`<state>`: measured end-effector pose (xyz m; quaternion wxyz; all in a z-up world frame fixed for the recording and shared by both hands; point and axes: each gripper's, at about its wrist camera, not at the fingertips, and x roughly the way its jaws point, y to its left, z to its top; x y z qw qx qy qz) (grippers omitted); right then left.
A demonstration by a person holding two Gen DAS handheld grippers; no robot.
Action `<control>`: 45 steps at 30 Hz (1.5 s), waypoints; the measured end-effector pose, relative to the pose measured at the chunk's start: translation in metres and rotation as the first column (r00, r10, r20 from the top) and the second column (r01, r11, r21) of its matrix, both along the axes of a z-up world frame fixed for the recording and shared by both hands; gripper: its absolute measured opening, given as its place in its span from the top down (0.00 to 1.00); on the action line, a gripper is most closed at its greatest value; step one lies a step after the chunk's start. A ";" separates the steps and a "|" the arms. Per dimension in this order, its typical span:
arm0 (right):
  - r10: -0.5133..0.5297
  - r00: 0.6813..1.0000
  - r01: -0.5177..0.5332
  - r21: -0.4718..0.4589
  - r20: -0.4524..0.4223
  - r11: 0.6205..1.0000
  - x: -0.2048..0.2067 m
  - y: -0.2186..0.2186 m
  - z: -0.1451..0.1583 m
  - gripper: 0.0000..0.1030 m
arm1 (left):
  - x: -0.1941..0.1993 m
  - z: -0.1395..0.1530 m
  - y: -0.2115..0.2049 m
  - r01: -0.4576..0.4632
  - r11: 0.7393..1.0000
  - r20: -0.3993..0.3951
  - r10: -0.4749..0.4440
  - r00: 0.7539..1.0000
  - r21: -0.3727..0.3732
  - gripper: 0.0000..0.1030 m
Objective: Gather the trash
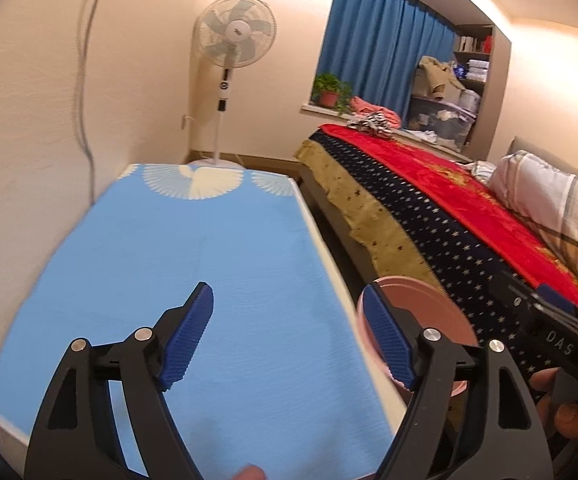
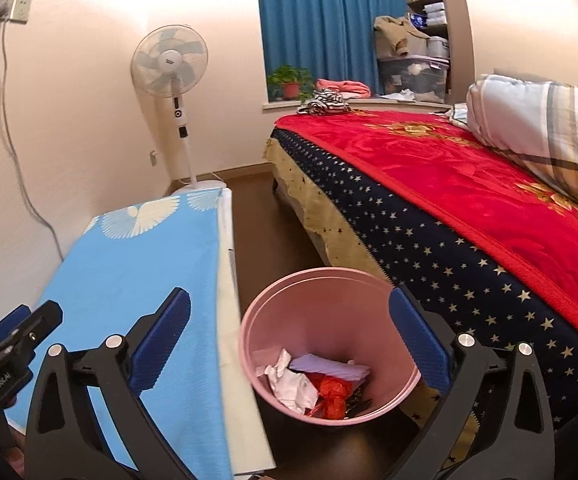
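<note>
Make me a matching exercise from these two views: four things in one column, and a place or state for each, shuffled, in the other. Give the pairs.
Things:
1. pink bin
2. standing fan
3. potted plant
4. right claw

Places or states:
A. on the windowsill by the blue curtain
B. open, nothing between its pads
C. in the corner past the blue-topped table
D. on the floor between table and bed, crumpled trash inside

Pairs: 1-D, 2-C, 3-A, 4-B

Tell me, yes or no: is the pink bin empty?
No. In the right wrist view the pink bin holds crumpled white paper and a red wrapper.
</note>
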<state>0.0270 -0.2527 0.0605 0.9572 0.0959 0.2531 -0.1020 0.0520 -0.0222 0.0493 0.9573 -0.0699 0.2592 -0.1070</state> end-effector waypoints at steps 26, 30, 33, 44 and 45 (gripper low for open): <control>0.111 0.992 -0.116 -0.094 -0.058 0.989 -0.009 0.065 -0.049 0.05 | -0.026 -0.051 0.037 -0.169 0.985 -0.024 0.170 0.985 0.041 0.08; 0.129 0.989 -0.136 -0.107 -0.070 0.985 -0.007 0.073 -0.054 0.05 | -0.029 -0.050 0.040 -0.180 0.983 -0.027 0.181 0.983 0.046 0.08; 0.135 0.988 -0.142 -0.104 -0.073 0.984 -0.008 0.076 -0.055 0.05 | -0.032 -0.051 0.045 -0.198 0.979 -0.026 0.199 0.980 0.048 0.08; 0.141 0.988 -0.148 -0.113 -0.067 0.982 -0.011 0.082 -0.053 0.05 | -0.032 -0.054 0.050 -0.206 0.978 -0.040 0.207 0.978 0.024 0.08; 0.141 0.988 -0.148 -0.113 -0.067 0.982 -0.011 0.081 -0.053 0.05 | -0.032 -0.054 0.050 -0.204 0.979 -0.038 0.205 0.978 0.027 0.08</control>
